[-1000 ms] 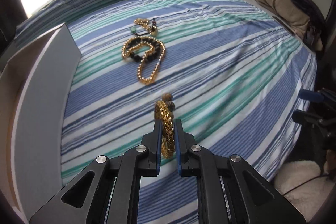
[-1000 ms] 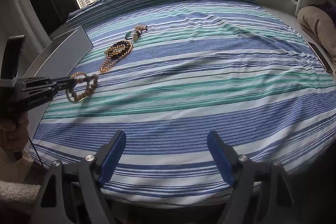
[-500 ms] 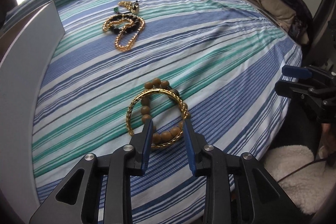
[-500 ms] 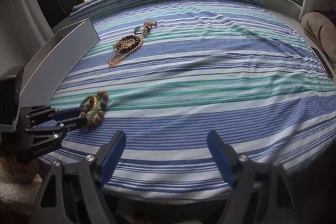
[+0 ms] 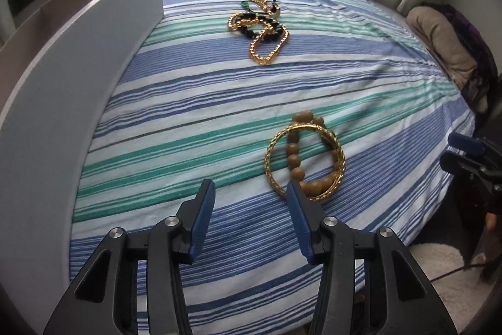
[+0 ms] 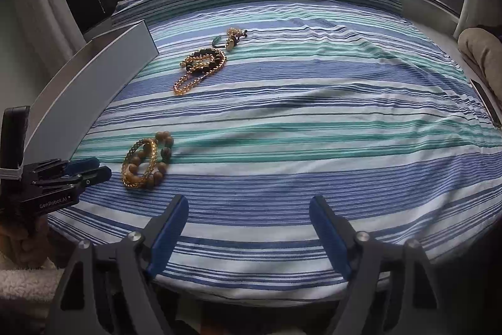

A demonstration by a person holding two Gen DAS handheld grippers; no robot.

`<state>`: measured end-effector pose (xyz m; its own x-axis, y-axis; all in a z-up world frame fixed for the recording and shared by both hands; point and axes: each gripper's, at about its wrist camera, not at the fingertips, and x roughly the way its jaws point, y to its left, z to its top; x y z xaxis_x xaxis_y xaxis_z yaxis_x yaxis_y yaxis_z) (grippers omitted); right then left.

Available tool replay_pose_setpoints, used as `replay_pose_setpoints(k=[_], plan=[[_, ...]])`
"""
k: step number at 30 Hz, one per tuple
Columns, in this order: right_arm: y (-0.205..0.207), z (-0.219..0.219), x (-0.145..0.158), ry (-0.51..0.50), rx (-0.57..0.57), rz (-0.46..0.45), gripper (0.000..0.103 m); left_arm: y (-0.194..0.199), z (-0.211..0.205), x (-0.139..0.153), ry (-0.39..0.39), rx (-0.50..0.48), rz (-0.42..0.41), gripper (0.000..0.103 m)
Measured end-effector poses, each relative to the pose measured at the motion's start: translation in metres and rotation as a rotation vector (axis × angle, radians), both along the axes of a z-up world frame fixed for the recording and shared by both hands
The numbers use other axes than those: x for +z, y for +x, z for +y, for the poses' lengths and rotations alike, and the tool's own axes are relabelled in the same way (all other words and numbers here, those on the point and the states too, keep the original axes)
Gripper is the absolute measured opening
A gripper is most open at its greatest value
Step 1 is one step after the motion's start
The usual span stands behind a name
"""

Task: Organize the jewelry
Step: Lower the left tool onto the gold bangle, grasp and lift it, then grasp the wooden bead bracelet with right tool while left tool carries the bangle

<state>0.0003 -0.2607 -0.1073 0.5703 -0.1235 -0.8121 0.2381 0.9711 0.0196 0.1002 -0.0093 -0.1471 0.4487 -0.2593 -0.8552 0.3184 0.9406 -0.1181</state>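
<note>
A gold bangle [image 5: 276, 146] [image 6: 152, 157] lies flat on the striped bedspread [image 5: 194, 102], laid over a brown wooden-bead bracelet [image 5: 295, 160] [image 6: 163, 140]. My left gripper [image 5: 249, 193] [image 6: 94, 168] sits just left of and behind them; its jaws are opening and nothing is between them. Farther back lies a pile of gold chain with black beads [image 5: 263, 33] [image 6: 202, 63], and beyond it a small piece with a green stone [image 5: 244, 3] [image 6: 227, 38]. My right gripper [image 6: 249, 212] hovers open and empty over the near edge of the bed.
A grey box lid or panel [image 5: 78, 77] [image 6: 103, 74] stands along the bed's left side. A beige cushion [image 5: 439, 40] lies at the right by the window wall. A white fluffy rug [image 5: 439, 266] shows below the bed edge.
The left gripper, shut on the upright gold bangle a second ago, lowered it onto the bed with the bead bracelet, opened, and drew back to the left. The right gripper stayed put.
</note>
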Motion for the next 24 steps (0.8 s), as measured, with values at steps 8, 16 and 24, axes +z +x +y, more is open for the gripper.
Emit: replay_pose_setpoints(k=[8, 16, 24], plan=[[-0.005, 0.008, 0.005, -0.011, 0.018, -0.008, 0.081, 0.014, -0.033, -0.019, 0.18, -0.031, -0.054, 0.018], [-0.003, 0.001, 0.006, -0.009, 0.007, -0.017, 0.081, 0.002, 0.021, 0.006, 0.037, 0.114, 0.003, 0.002], [0.056, 0.029, -0.018, 0.108, 0.214, -0.02, 0.046, -0.012, 0.059, 0.014, 0.041, 0.244, -0.006, 0.002]])
